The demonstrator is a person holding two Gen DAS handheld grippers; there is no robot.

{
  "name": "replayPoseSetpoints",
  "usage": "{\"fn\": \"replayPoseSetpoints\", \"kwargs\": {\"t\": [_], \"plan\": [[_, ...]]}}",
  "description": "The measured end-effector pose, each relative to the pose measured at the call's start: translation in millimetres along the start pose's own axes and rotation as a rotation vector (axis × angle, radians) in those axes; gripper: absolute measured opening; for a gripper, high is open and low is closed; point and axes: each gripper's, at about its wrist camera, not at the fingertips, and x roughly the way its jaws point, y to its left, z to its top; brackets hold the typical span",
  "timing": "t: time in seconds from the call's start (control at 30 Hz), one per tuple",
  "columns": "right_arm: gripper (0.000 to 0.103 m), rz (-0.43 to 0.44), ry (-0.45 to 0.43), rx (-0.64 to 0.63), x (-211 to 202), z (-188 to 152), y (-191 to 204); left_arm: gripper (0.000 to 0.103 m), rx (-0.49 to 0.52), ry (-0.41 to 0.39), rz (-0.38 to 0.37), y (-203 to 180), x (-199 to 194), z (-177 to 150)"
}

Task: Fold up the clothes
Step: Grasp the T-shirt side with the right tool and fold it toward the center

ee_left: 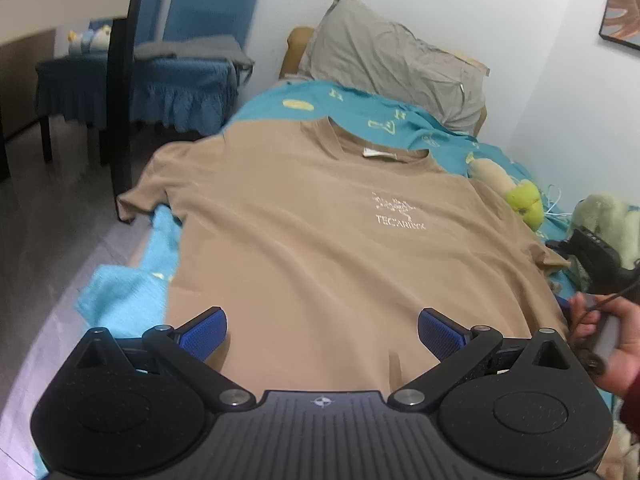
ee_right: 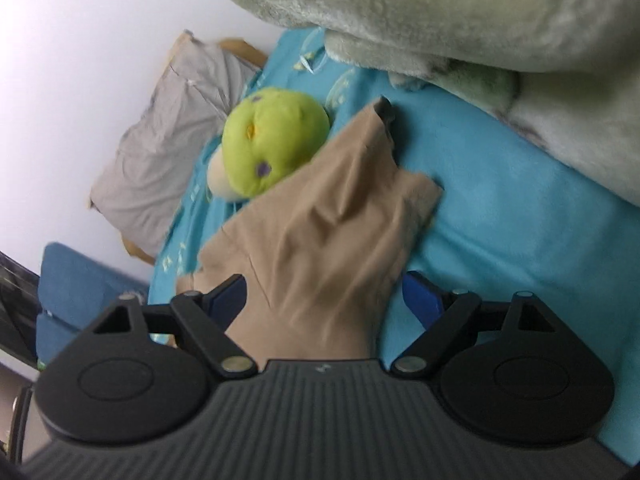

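Note:
A tan T-shirt [ee_left: 304, 224] with a white chest print lies spread flat, front up, on the teal bed sheet [ee_left: 360, 104]. My left gripper [ee_left: 322, 330] is open over the shirt's bottom hem, jaws wide apart, holding nothing. In the right wrist view my right gripper [ee_right: 324, 300] is open over the shirt's right sleeve [ee_right: 320, 224], which is wrinkled on the sheet [ee_right: 500, 208]; its blue pads [ee_right: 420, 300] straddle the sleeve's base. The right gripper also shows at the right edge of the left wrist view [ee_left: 592, 252], held in a hand.
A grey pillow [ee_left: 396, 64] lies at the bed's head. A green plush toy [ee_right: 272, 144] touches the sleeve's upper edge. A large pale plush blanket [ee_right: 460, 12] lies to the right. A blue-covered chair [ee_left: 180, 76] and dark table leg [ee_left: 120, 112] stand left of the bed.

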Motion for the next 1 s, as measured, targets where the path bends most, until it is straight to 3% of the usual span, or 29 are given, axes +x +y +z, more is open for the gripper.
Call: {"fn": "replayPoseSetpoints", "kwargs": {"t": [0.13, 0.4, 0.47, 0.5, 0.57, 0.63, 0.77, 0.87, 1.0], "plan": [[0.087, 0.015, -0.061, -0.027, 16.8, 4.1, -5.1, 0.103, -0.020, 0.037, -0.016, 2.0, 14.1, -2.1], [0.089, -0.009, -0.080, -0.066, 46.4, 21.0, -0.7, 0.103, -0.031, 0.039, -0.027, 2.8, 22.0, -3.1], [0.088, -0.006, -0.054, -0.148, 52.7, 23.4, 11.2, 0.103, -0.038, 0.036, -0.028, 3.9, 20.4, -2.8], [0.086, 0.000, -0.043, -0.179, 54.9, 24.6, 15.1, 0.103, -0.041, 0.033, -0.027, 4.4, 19.7, -2.4], [0.058, -0.055, -0.026, -0.222, 61.1, 26.9, 19.5, 0.103, -0.046, 0.026, -0.021, 4.8, 19.0, -0.8], [0.017, -0.091, -0.020, -0.255, 63.3, 30.4, 23.8, 0.103, -0.051, 0.017, -0.014, 5.3, 18.0, 1.0], [0.013, -0.118, -0.110, -0.447, 47.7, 24.9, 54.0, 0.103, -0.058, -0.017, 0.000, 7.2, 12.5, 7.4], [0.012, -0.142, -0.196, -0.497, 31.1, 20.7, 87.2, 0.103, -0.058, -0.043, 0.016, 9.2, 5.2, 13.7], [0.012, -0.160, -0.301, -0.644, 8.1, -7.2, 151.4, 0.103, -0.057, -0.082, 0.054, 18.1, -10.6, 24.4]]}}
